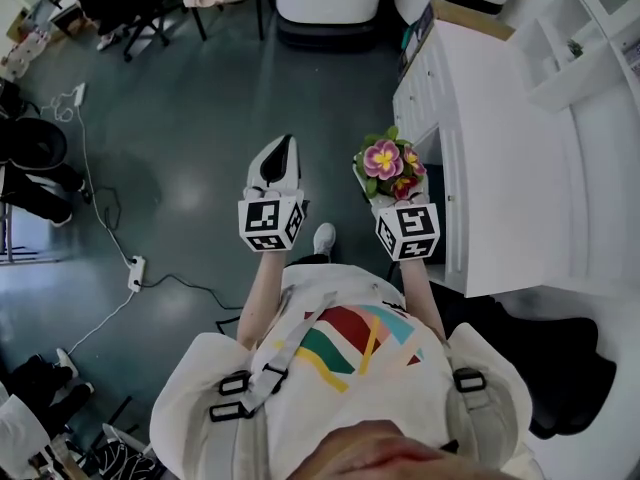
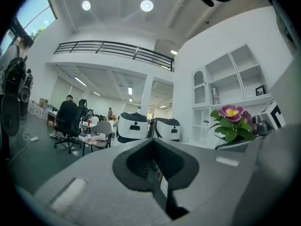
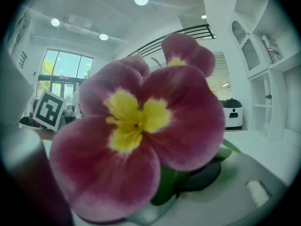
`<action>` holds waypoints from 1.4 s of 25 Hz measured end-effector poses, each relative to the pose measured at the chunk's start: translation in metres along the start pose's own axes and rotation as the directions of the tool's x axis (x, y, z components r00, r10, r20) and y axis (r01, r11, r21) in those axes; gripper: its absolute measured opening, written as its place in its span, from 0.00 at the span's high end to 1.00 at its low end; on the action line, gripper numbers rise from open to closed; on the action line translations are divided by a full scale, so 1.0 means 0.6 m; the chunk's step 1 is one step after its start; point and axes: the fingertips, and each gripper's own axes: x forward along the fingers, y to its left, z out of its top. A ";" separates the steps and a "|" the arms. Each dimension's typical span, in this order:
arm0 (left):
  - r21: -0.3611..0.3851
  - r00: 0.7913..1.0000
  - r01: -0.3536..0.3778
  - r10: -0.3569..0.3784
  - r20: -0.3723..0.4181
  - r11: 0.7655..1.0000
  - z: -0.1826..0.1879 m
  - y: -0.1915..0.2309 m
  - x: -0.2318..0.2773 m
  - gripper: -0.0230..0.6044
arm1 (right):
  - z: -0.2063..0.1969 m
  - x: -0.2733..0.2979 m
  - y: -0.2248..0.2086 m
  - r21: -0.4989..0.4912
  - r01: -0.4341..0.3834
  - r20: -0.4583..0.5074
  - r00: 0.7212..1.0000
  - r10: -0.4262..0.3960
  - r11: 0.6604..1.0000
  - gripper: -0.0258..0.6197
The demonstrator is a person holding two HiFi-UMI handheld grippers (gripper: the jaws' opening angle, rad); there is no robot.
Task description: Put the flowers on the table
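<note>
**Current state.** The right tongs (image 1: pixel 392 198) grip the flowers (image 1: pixel 388 163) low at the base. The blooms and leaves stand upright above the jaws. In the right gripper view one pink bloom with a yellow centre fills the frame. It hides most of the jaws, which appear to be closed on the green base beneath it. A low grip leaves the petals free from pressure and keeps the blooms upward.

The left tongs (image 1: pixel 278 153) hold nothing. The jaws are closed together, with no object between them. This tool is held level beside the right one, apart from the flowers, where it cannot brush the leaves.

**Location of the flowers.** The flowers are in the air over the floor (image 1: pixel 200 118), in front of the person's chest. They are just beside the near edge of the white table (image 1: pixel 520 198), which carries shelving, and do not touch it.

**Assessment.** The carry appears to be in progress and placement is not yet done. The next move probably calls for a shift to the right over the table top, then a straight descent before release.
</note>
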 end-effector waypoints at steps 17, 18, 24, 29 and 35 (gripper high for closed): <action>0.002 0.998 0.055 -0.055 -0.019 0.998 0.024 0.064 0.163 0.96 | 0.042 0.123 -0.082 0.035 0.082 0.005 0.997 -0.082 0.996 0.43; 0.001 0.997 0.076 -0.075 -0.025 0.997 0.023 0.052 0.171 0.96 | 0.040 0.118 -0.095 0.048 0.101 0.006 0.995 -0.102 0.994 0.43; 0.025 0.988 0.152 -0.151 -0.028 0.988 0.035 0.005 0.224 0.96 | 0.041 0.111 -0.158 0.108 0.183 0.027 0.982 -0.187 0.977 0.43; 0.042 0.984 0.178 -0.177 -0.029 0.983 0.040 -0.030 0.259 0.96 | 0.036 0.104 -0.204 0.126 0.205 0.023 0.977 -0.210 0.971 0.43; 0.048 0.956 0.290 -0.287 -0.062 0.956 0.035 -0.130 0.332 0.96 | 0.039 0.063 -0.309 0.169 0.306 0.031 0.948 -0.316 0.937 0.43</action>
